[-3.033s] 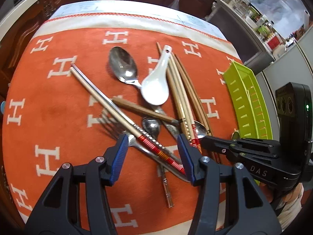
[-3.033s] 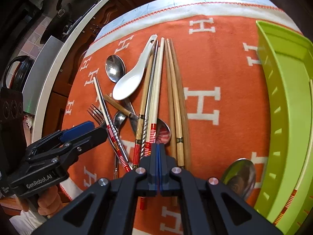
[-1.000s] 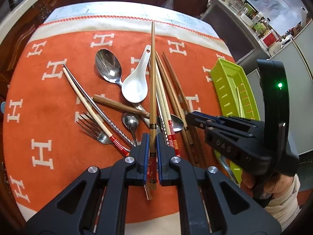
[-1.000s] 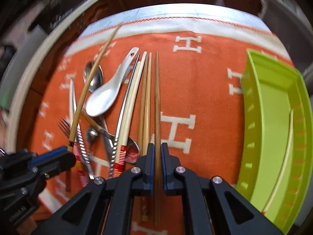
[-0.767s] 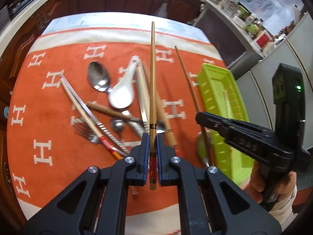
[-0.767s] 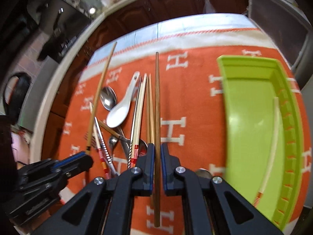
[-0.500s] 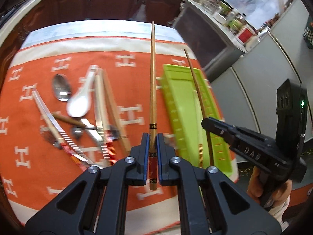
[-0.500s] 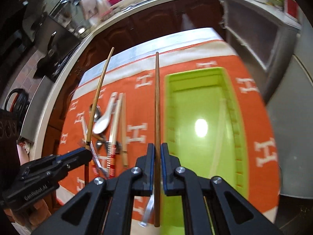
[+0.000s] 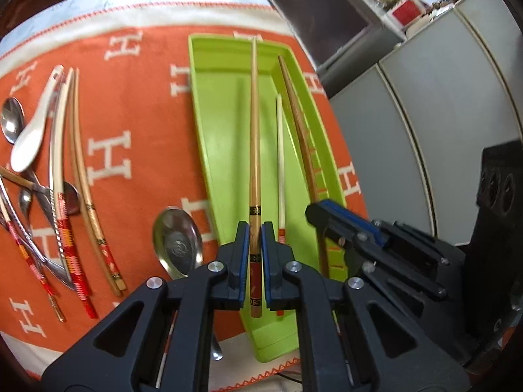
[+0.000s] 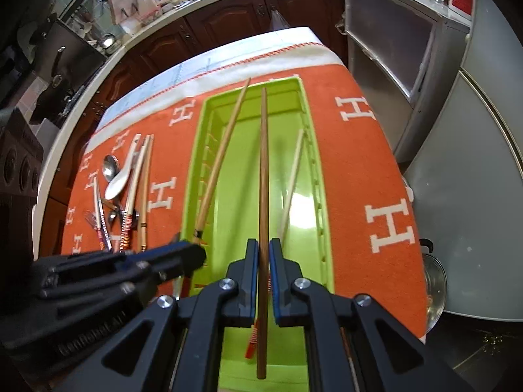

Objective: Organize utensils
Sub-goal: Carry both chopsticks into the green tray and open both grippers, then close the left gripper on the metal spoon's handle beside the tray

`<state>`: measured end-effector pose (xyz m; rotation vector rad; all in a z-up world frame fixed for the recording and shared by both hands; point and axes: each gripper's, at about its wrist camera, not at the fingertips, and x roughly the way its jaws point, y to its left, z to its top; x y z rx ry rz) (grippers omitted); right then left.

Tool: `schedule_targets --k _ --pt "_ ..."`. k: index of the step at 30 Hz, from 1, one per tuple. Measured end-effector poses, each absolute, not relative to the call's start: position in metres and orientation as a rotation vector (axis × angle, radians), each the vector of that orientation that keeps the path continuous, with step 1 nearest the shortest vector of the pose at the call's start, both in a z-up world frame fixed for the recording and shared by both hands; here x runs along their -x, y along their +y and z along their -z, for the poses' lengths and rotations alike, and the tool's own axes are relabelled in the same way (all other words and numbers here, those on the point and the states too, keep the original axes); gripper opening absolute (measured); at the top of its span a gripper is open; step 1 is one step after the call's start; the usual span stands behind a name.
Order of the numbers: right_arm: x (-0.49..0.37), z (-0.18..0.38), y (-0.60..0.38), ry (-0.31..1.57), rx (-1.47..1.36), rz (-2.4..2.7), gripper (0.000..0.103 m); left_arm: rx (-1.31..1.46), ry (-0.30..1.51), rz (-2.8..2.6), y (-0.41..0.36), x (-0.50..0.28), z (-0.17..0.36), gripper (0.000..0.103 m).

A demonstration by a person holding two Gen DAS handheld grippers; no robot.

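Glossy green plastic tray [image 9: 222, 150] on a woven orange cloth [image 9: 140, 124]. Smooth wooden chopsticks [image 9: 254, 124], shiny metal spoon [image 9: 178, 245], glazed white spoon [image 9: 32, 130], matt black plastic grippers [image 9: 254, 248].

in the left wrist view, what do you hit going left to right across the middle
white ceramic spoon → cream chopstick with red wrap → green tray's left wall → bamboo chopstick in the left gripper → white chopstick lying in the tray → dark wooden chopstick in the right gripper

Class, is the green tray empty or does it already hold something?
Not empty: one pale chopstick already lies inside the green tray.
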<state>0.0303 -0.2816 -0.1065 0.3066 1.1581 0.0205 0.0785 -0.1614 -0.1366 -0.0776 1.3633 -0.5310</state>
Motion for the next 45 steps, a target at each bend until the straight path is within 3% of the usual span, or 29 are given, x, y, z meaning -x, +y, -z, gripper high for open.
schedule_targets --k 5,13,33,35,38,45 --pt "-0.029 0.112 -0.287 1.167 -0.352 -0.006 0.007 0.017 1.340 0.525 -0.163 -0.069 0.135 0.006" --pt "-0.024 0.108 -0.280 1.162 -0.378 -0.028 0.007 -0.026 1.285 0.504 -0.144 -0.059 0.114 0.022" --pt "-0.011 0.086 -0.236 1.138 -0.324 -0.081 0.007 -0.089 1.188 0.363 -0.084 -0.042 0.105 0.023" --pt "-0.010 0.086 -0.231 1.136 -0.319 -0.086 0.007 -0.084 1.190 0.361 -0.079 -0.041 0.106 0.026" --pt "-0.008 0.085 -0.226 1.135 -0.316 -0.093 0.007 -0.075 1.184 0.358 -0.074 -0.039 0.107 0.042" --pt "-0.003 0.085 -0.213 1.130 -0.304 -0.103 0.007 -0.054 1.176 0.356 -0.063 -0.035 0.109 0.044"
